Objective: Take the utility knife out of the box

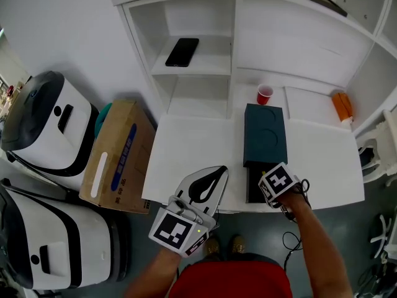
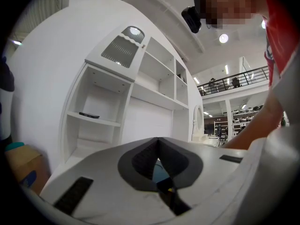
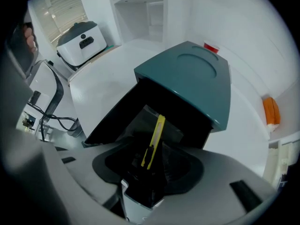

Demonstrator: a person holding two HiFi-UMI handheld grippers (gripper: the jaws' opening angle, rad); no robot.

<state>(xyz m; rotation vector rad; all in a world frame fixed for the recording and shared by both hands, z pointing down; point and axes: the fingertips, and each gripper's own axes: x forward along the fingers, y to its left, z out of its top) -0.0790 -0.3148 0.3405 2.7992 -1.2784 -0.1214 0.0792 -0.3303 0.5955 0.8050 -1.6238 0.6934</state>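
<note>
A dark teal box (image 1: 265, 132) lies on the white table (image 1: 186, 148), its open end facing the front edge. In the right gripper view the lid (image 3: 192, 76) lifts over a black inside where a yellow utility knife (image 3: 158, 128) lies. My right gripper (image 1: 273, 188) points steeply down into that opening. Its jaws (image 3: 151, 150) stand wide apart on either side of the knife's lower end, and the pads do not press it. My left gripper (image 1: 220, 171) hovers level over the table's front edge, left of the box, its tips (image 2: 157, 140) together with nothing between them.
A red cup (image 1: 265, 94) and an orange object (image 1: 342, 106) sit behind the box. A black phone (image 1: 182, 51) lies on a shelf. A cardboard box (image 1: 118, 154) and two white machines (image 1: 46, 129) stand on the floor at left. Cables (image 3: 51, 116) hang by the table's edge.
</note>
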